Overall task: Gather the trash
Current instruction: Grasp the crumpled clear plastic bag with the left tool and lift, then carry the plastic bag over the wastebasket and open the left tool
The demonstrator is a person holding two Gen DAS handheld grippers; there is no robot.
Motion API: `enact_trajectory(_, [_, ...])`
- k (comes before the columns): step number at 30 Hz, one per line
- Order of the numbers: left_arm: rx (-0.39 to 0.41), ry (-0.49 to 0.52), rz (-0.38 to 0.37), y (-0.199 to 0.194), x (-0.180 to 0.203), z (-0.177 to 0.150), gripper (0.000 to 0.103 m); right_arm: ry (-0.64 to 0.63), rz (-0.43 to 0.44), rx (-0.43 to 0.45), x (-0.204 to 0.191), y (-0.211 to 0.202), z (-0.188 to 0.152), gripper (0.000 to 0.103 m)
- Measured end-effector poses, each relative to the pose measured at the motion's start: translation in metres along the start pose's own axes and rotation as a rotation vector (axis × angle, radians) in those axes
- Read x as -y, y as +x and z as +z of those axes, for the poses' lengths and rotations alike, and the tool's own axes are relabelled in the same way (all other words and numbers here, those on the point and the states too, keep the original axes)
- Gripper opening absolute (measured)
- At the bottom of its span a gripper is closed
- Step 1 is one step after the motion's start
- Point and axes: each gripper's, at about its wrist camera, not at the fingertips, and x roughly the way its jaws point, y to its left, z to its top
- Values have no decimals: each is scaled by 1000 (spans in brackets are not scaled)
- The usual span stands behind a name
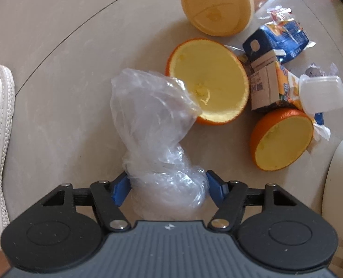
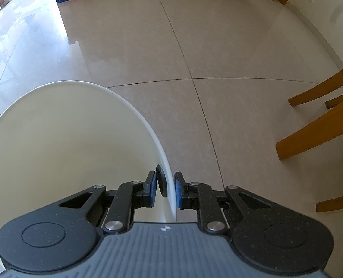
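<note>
Left tool (image 1: 168,186) points straight down at the floor (image 1: 55,69), and its blue pads (image 1: 120,188) sit either side of the bunched lower end of a crumpled clear plastic bag (image 1: 152,127). I read the pads as touching the film on both sides; whether they have truly bitten I cannot say, so I call the tool half-closed around the bag, not clamped.

The bag runs forward from the tool, and its far end laps over the rim of an orange peel half (image 1: 208,81). A second peel half (image 1: 283,139) lies ahead and to the right, with a squashed blue carton (image 1: 271,69), a small white plastic cup (image 1: 319,93) and a yellow lidded cup (image 1: 214,7) further ahead.

I judge the bag almost weightless, soft and slippery. It will collapse under the pads, so the thick twisted knot between them is the right place to hold, not the loose balloon of film. It may drag the peel as it lifts.

My right tool (image 2: 165,188) is pinched nearly shut on the rim of a white bin (image 2: 67,139), one pad inside the wall, one outside.
</note>
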Motion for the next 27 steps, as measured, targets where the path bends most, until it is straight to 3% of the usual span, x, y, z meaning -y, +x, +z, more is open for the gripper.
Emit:
enact_trajectory(11, [-12,150,50,-31,12,0,63,13,23,-1,9,-1,1,19])
enact_trajectory(19, [-13,490,101,-77,52,11,63,12,39,1,16,-1,1,19])
enact_trajectory(27, [37,812,29,-168,115,30,63,-37,21,9,12,2,-1,17])
